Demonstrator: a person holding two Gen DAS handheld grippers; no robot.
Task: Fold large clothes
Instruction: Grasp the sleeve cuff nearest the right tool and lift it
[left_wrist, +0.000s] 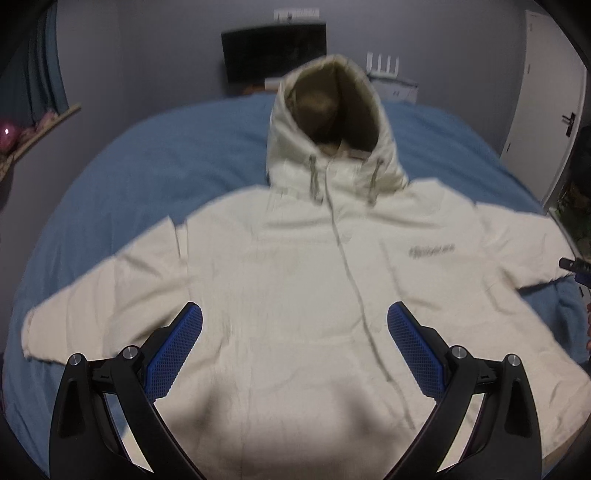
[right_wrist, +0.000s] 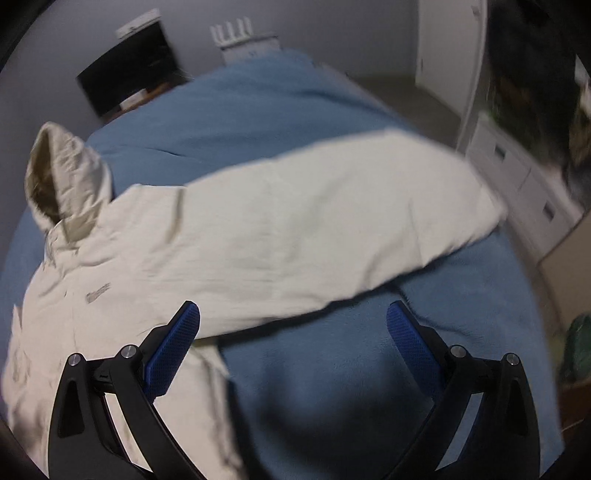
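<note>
A cream hooded jacket lies spread face up on a blue bed, hood at the far end, both sleeves out to the sides. My left gripper is open and empty, held above the jacket's lower front. In the right wrist view the jacket's right sleeve stretches across the bed toward the right edge. My right gripper is open and empty, above the sleeve's lower edge near the armpit. Part of the right gripper shows at the right edge of the left wrist view.
A dark screen and a white router stand against the grey far wall. A white door is at the right. White drawers stand close to the bed's right side. A curtain hangs at far left.
</note>
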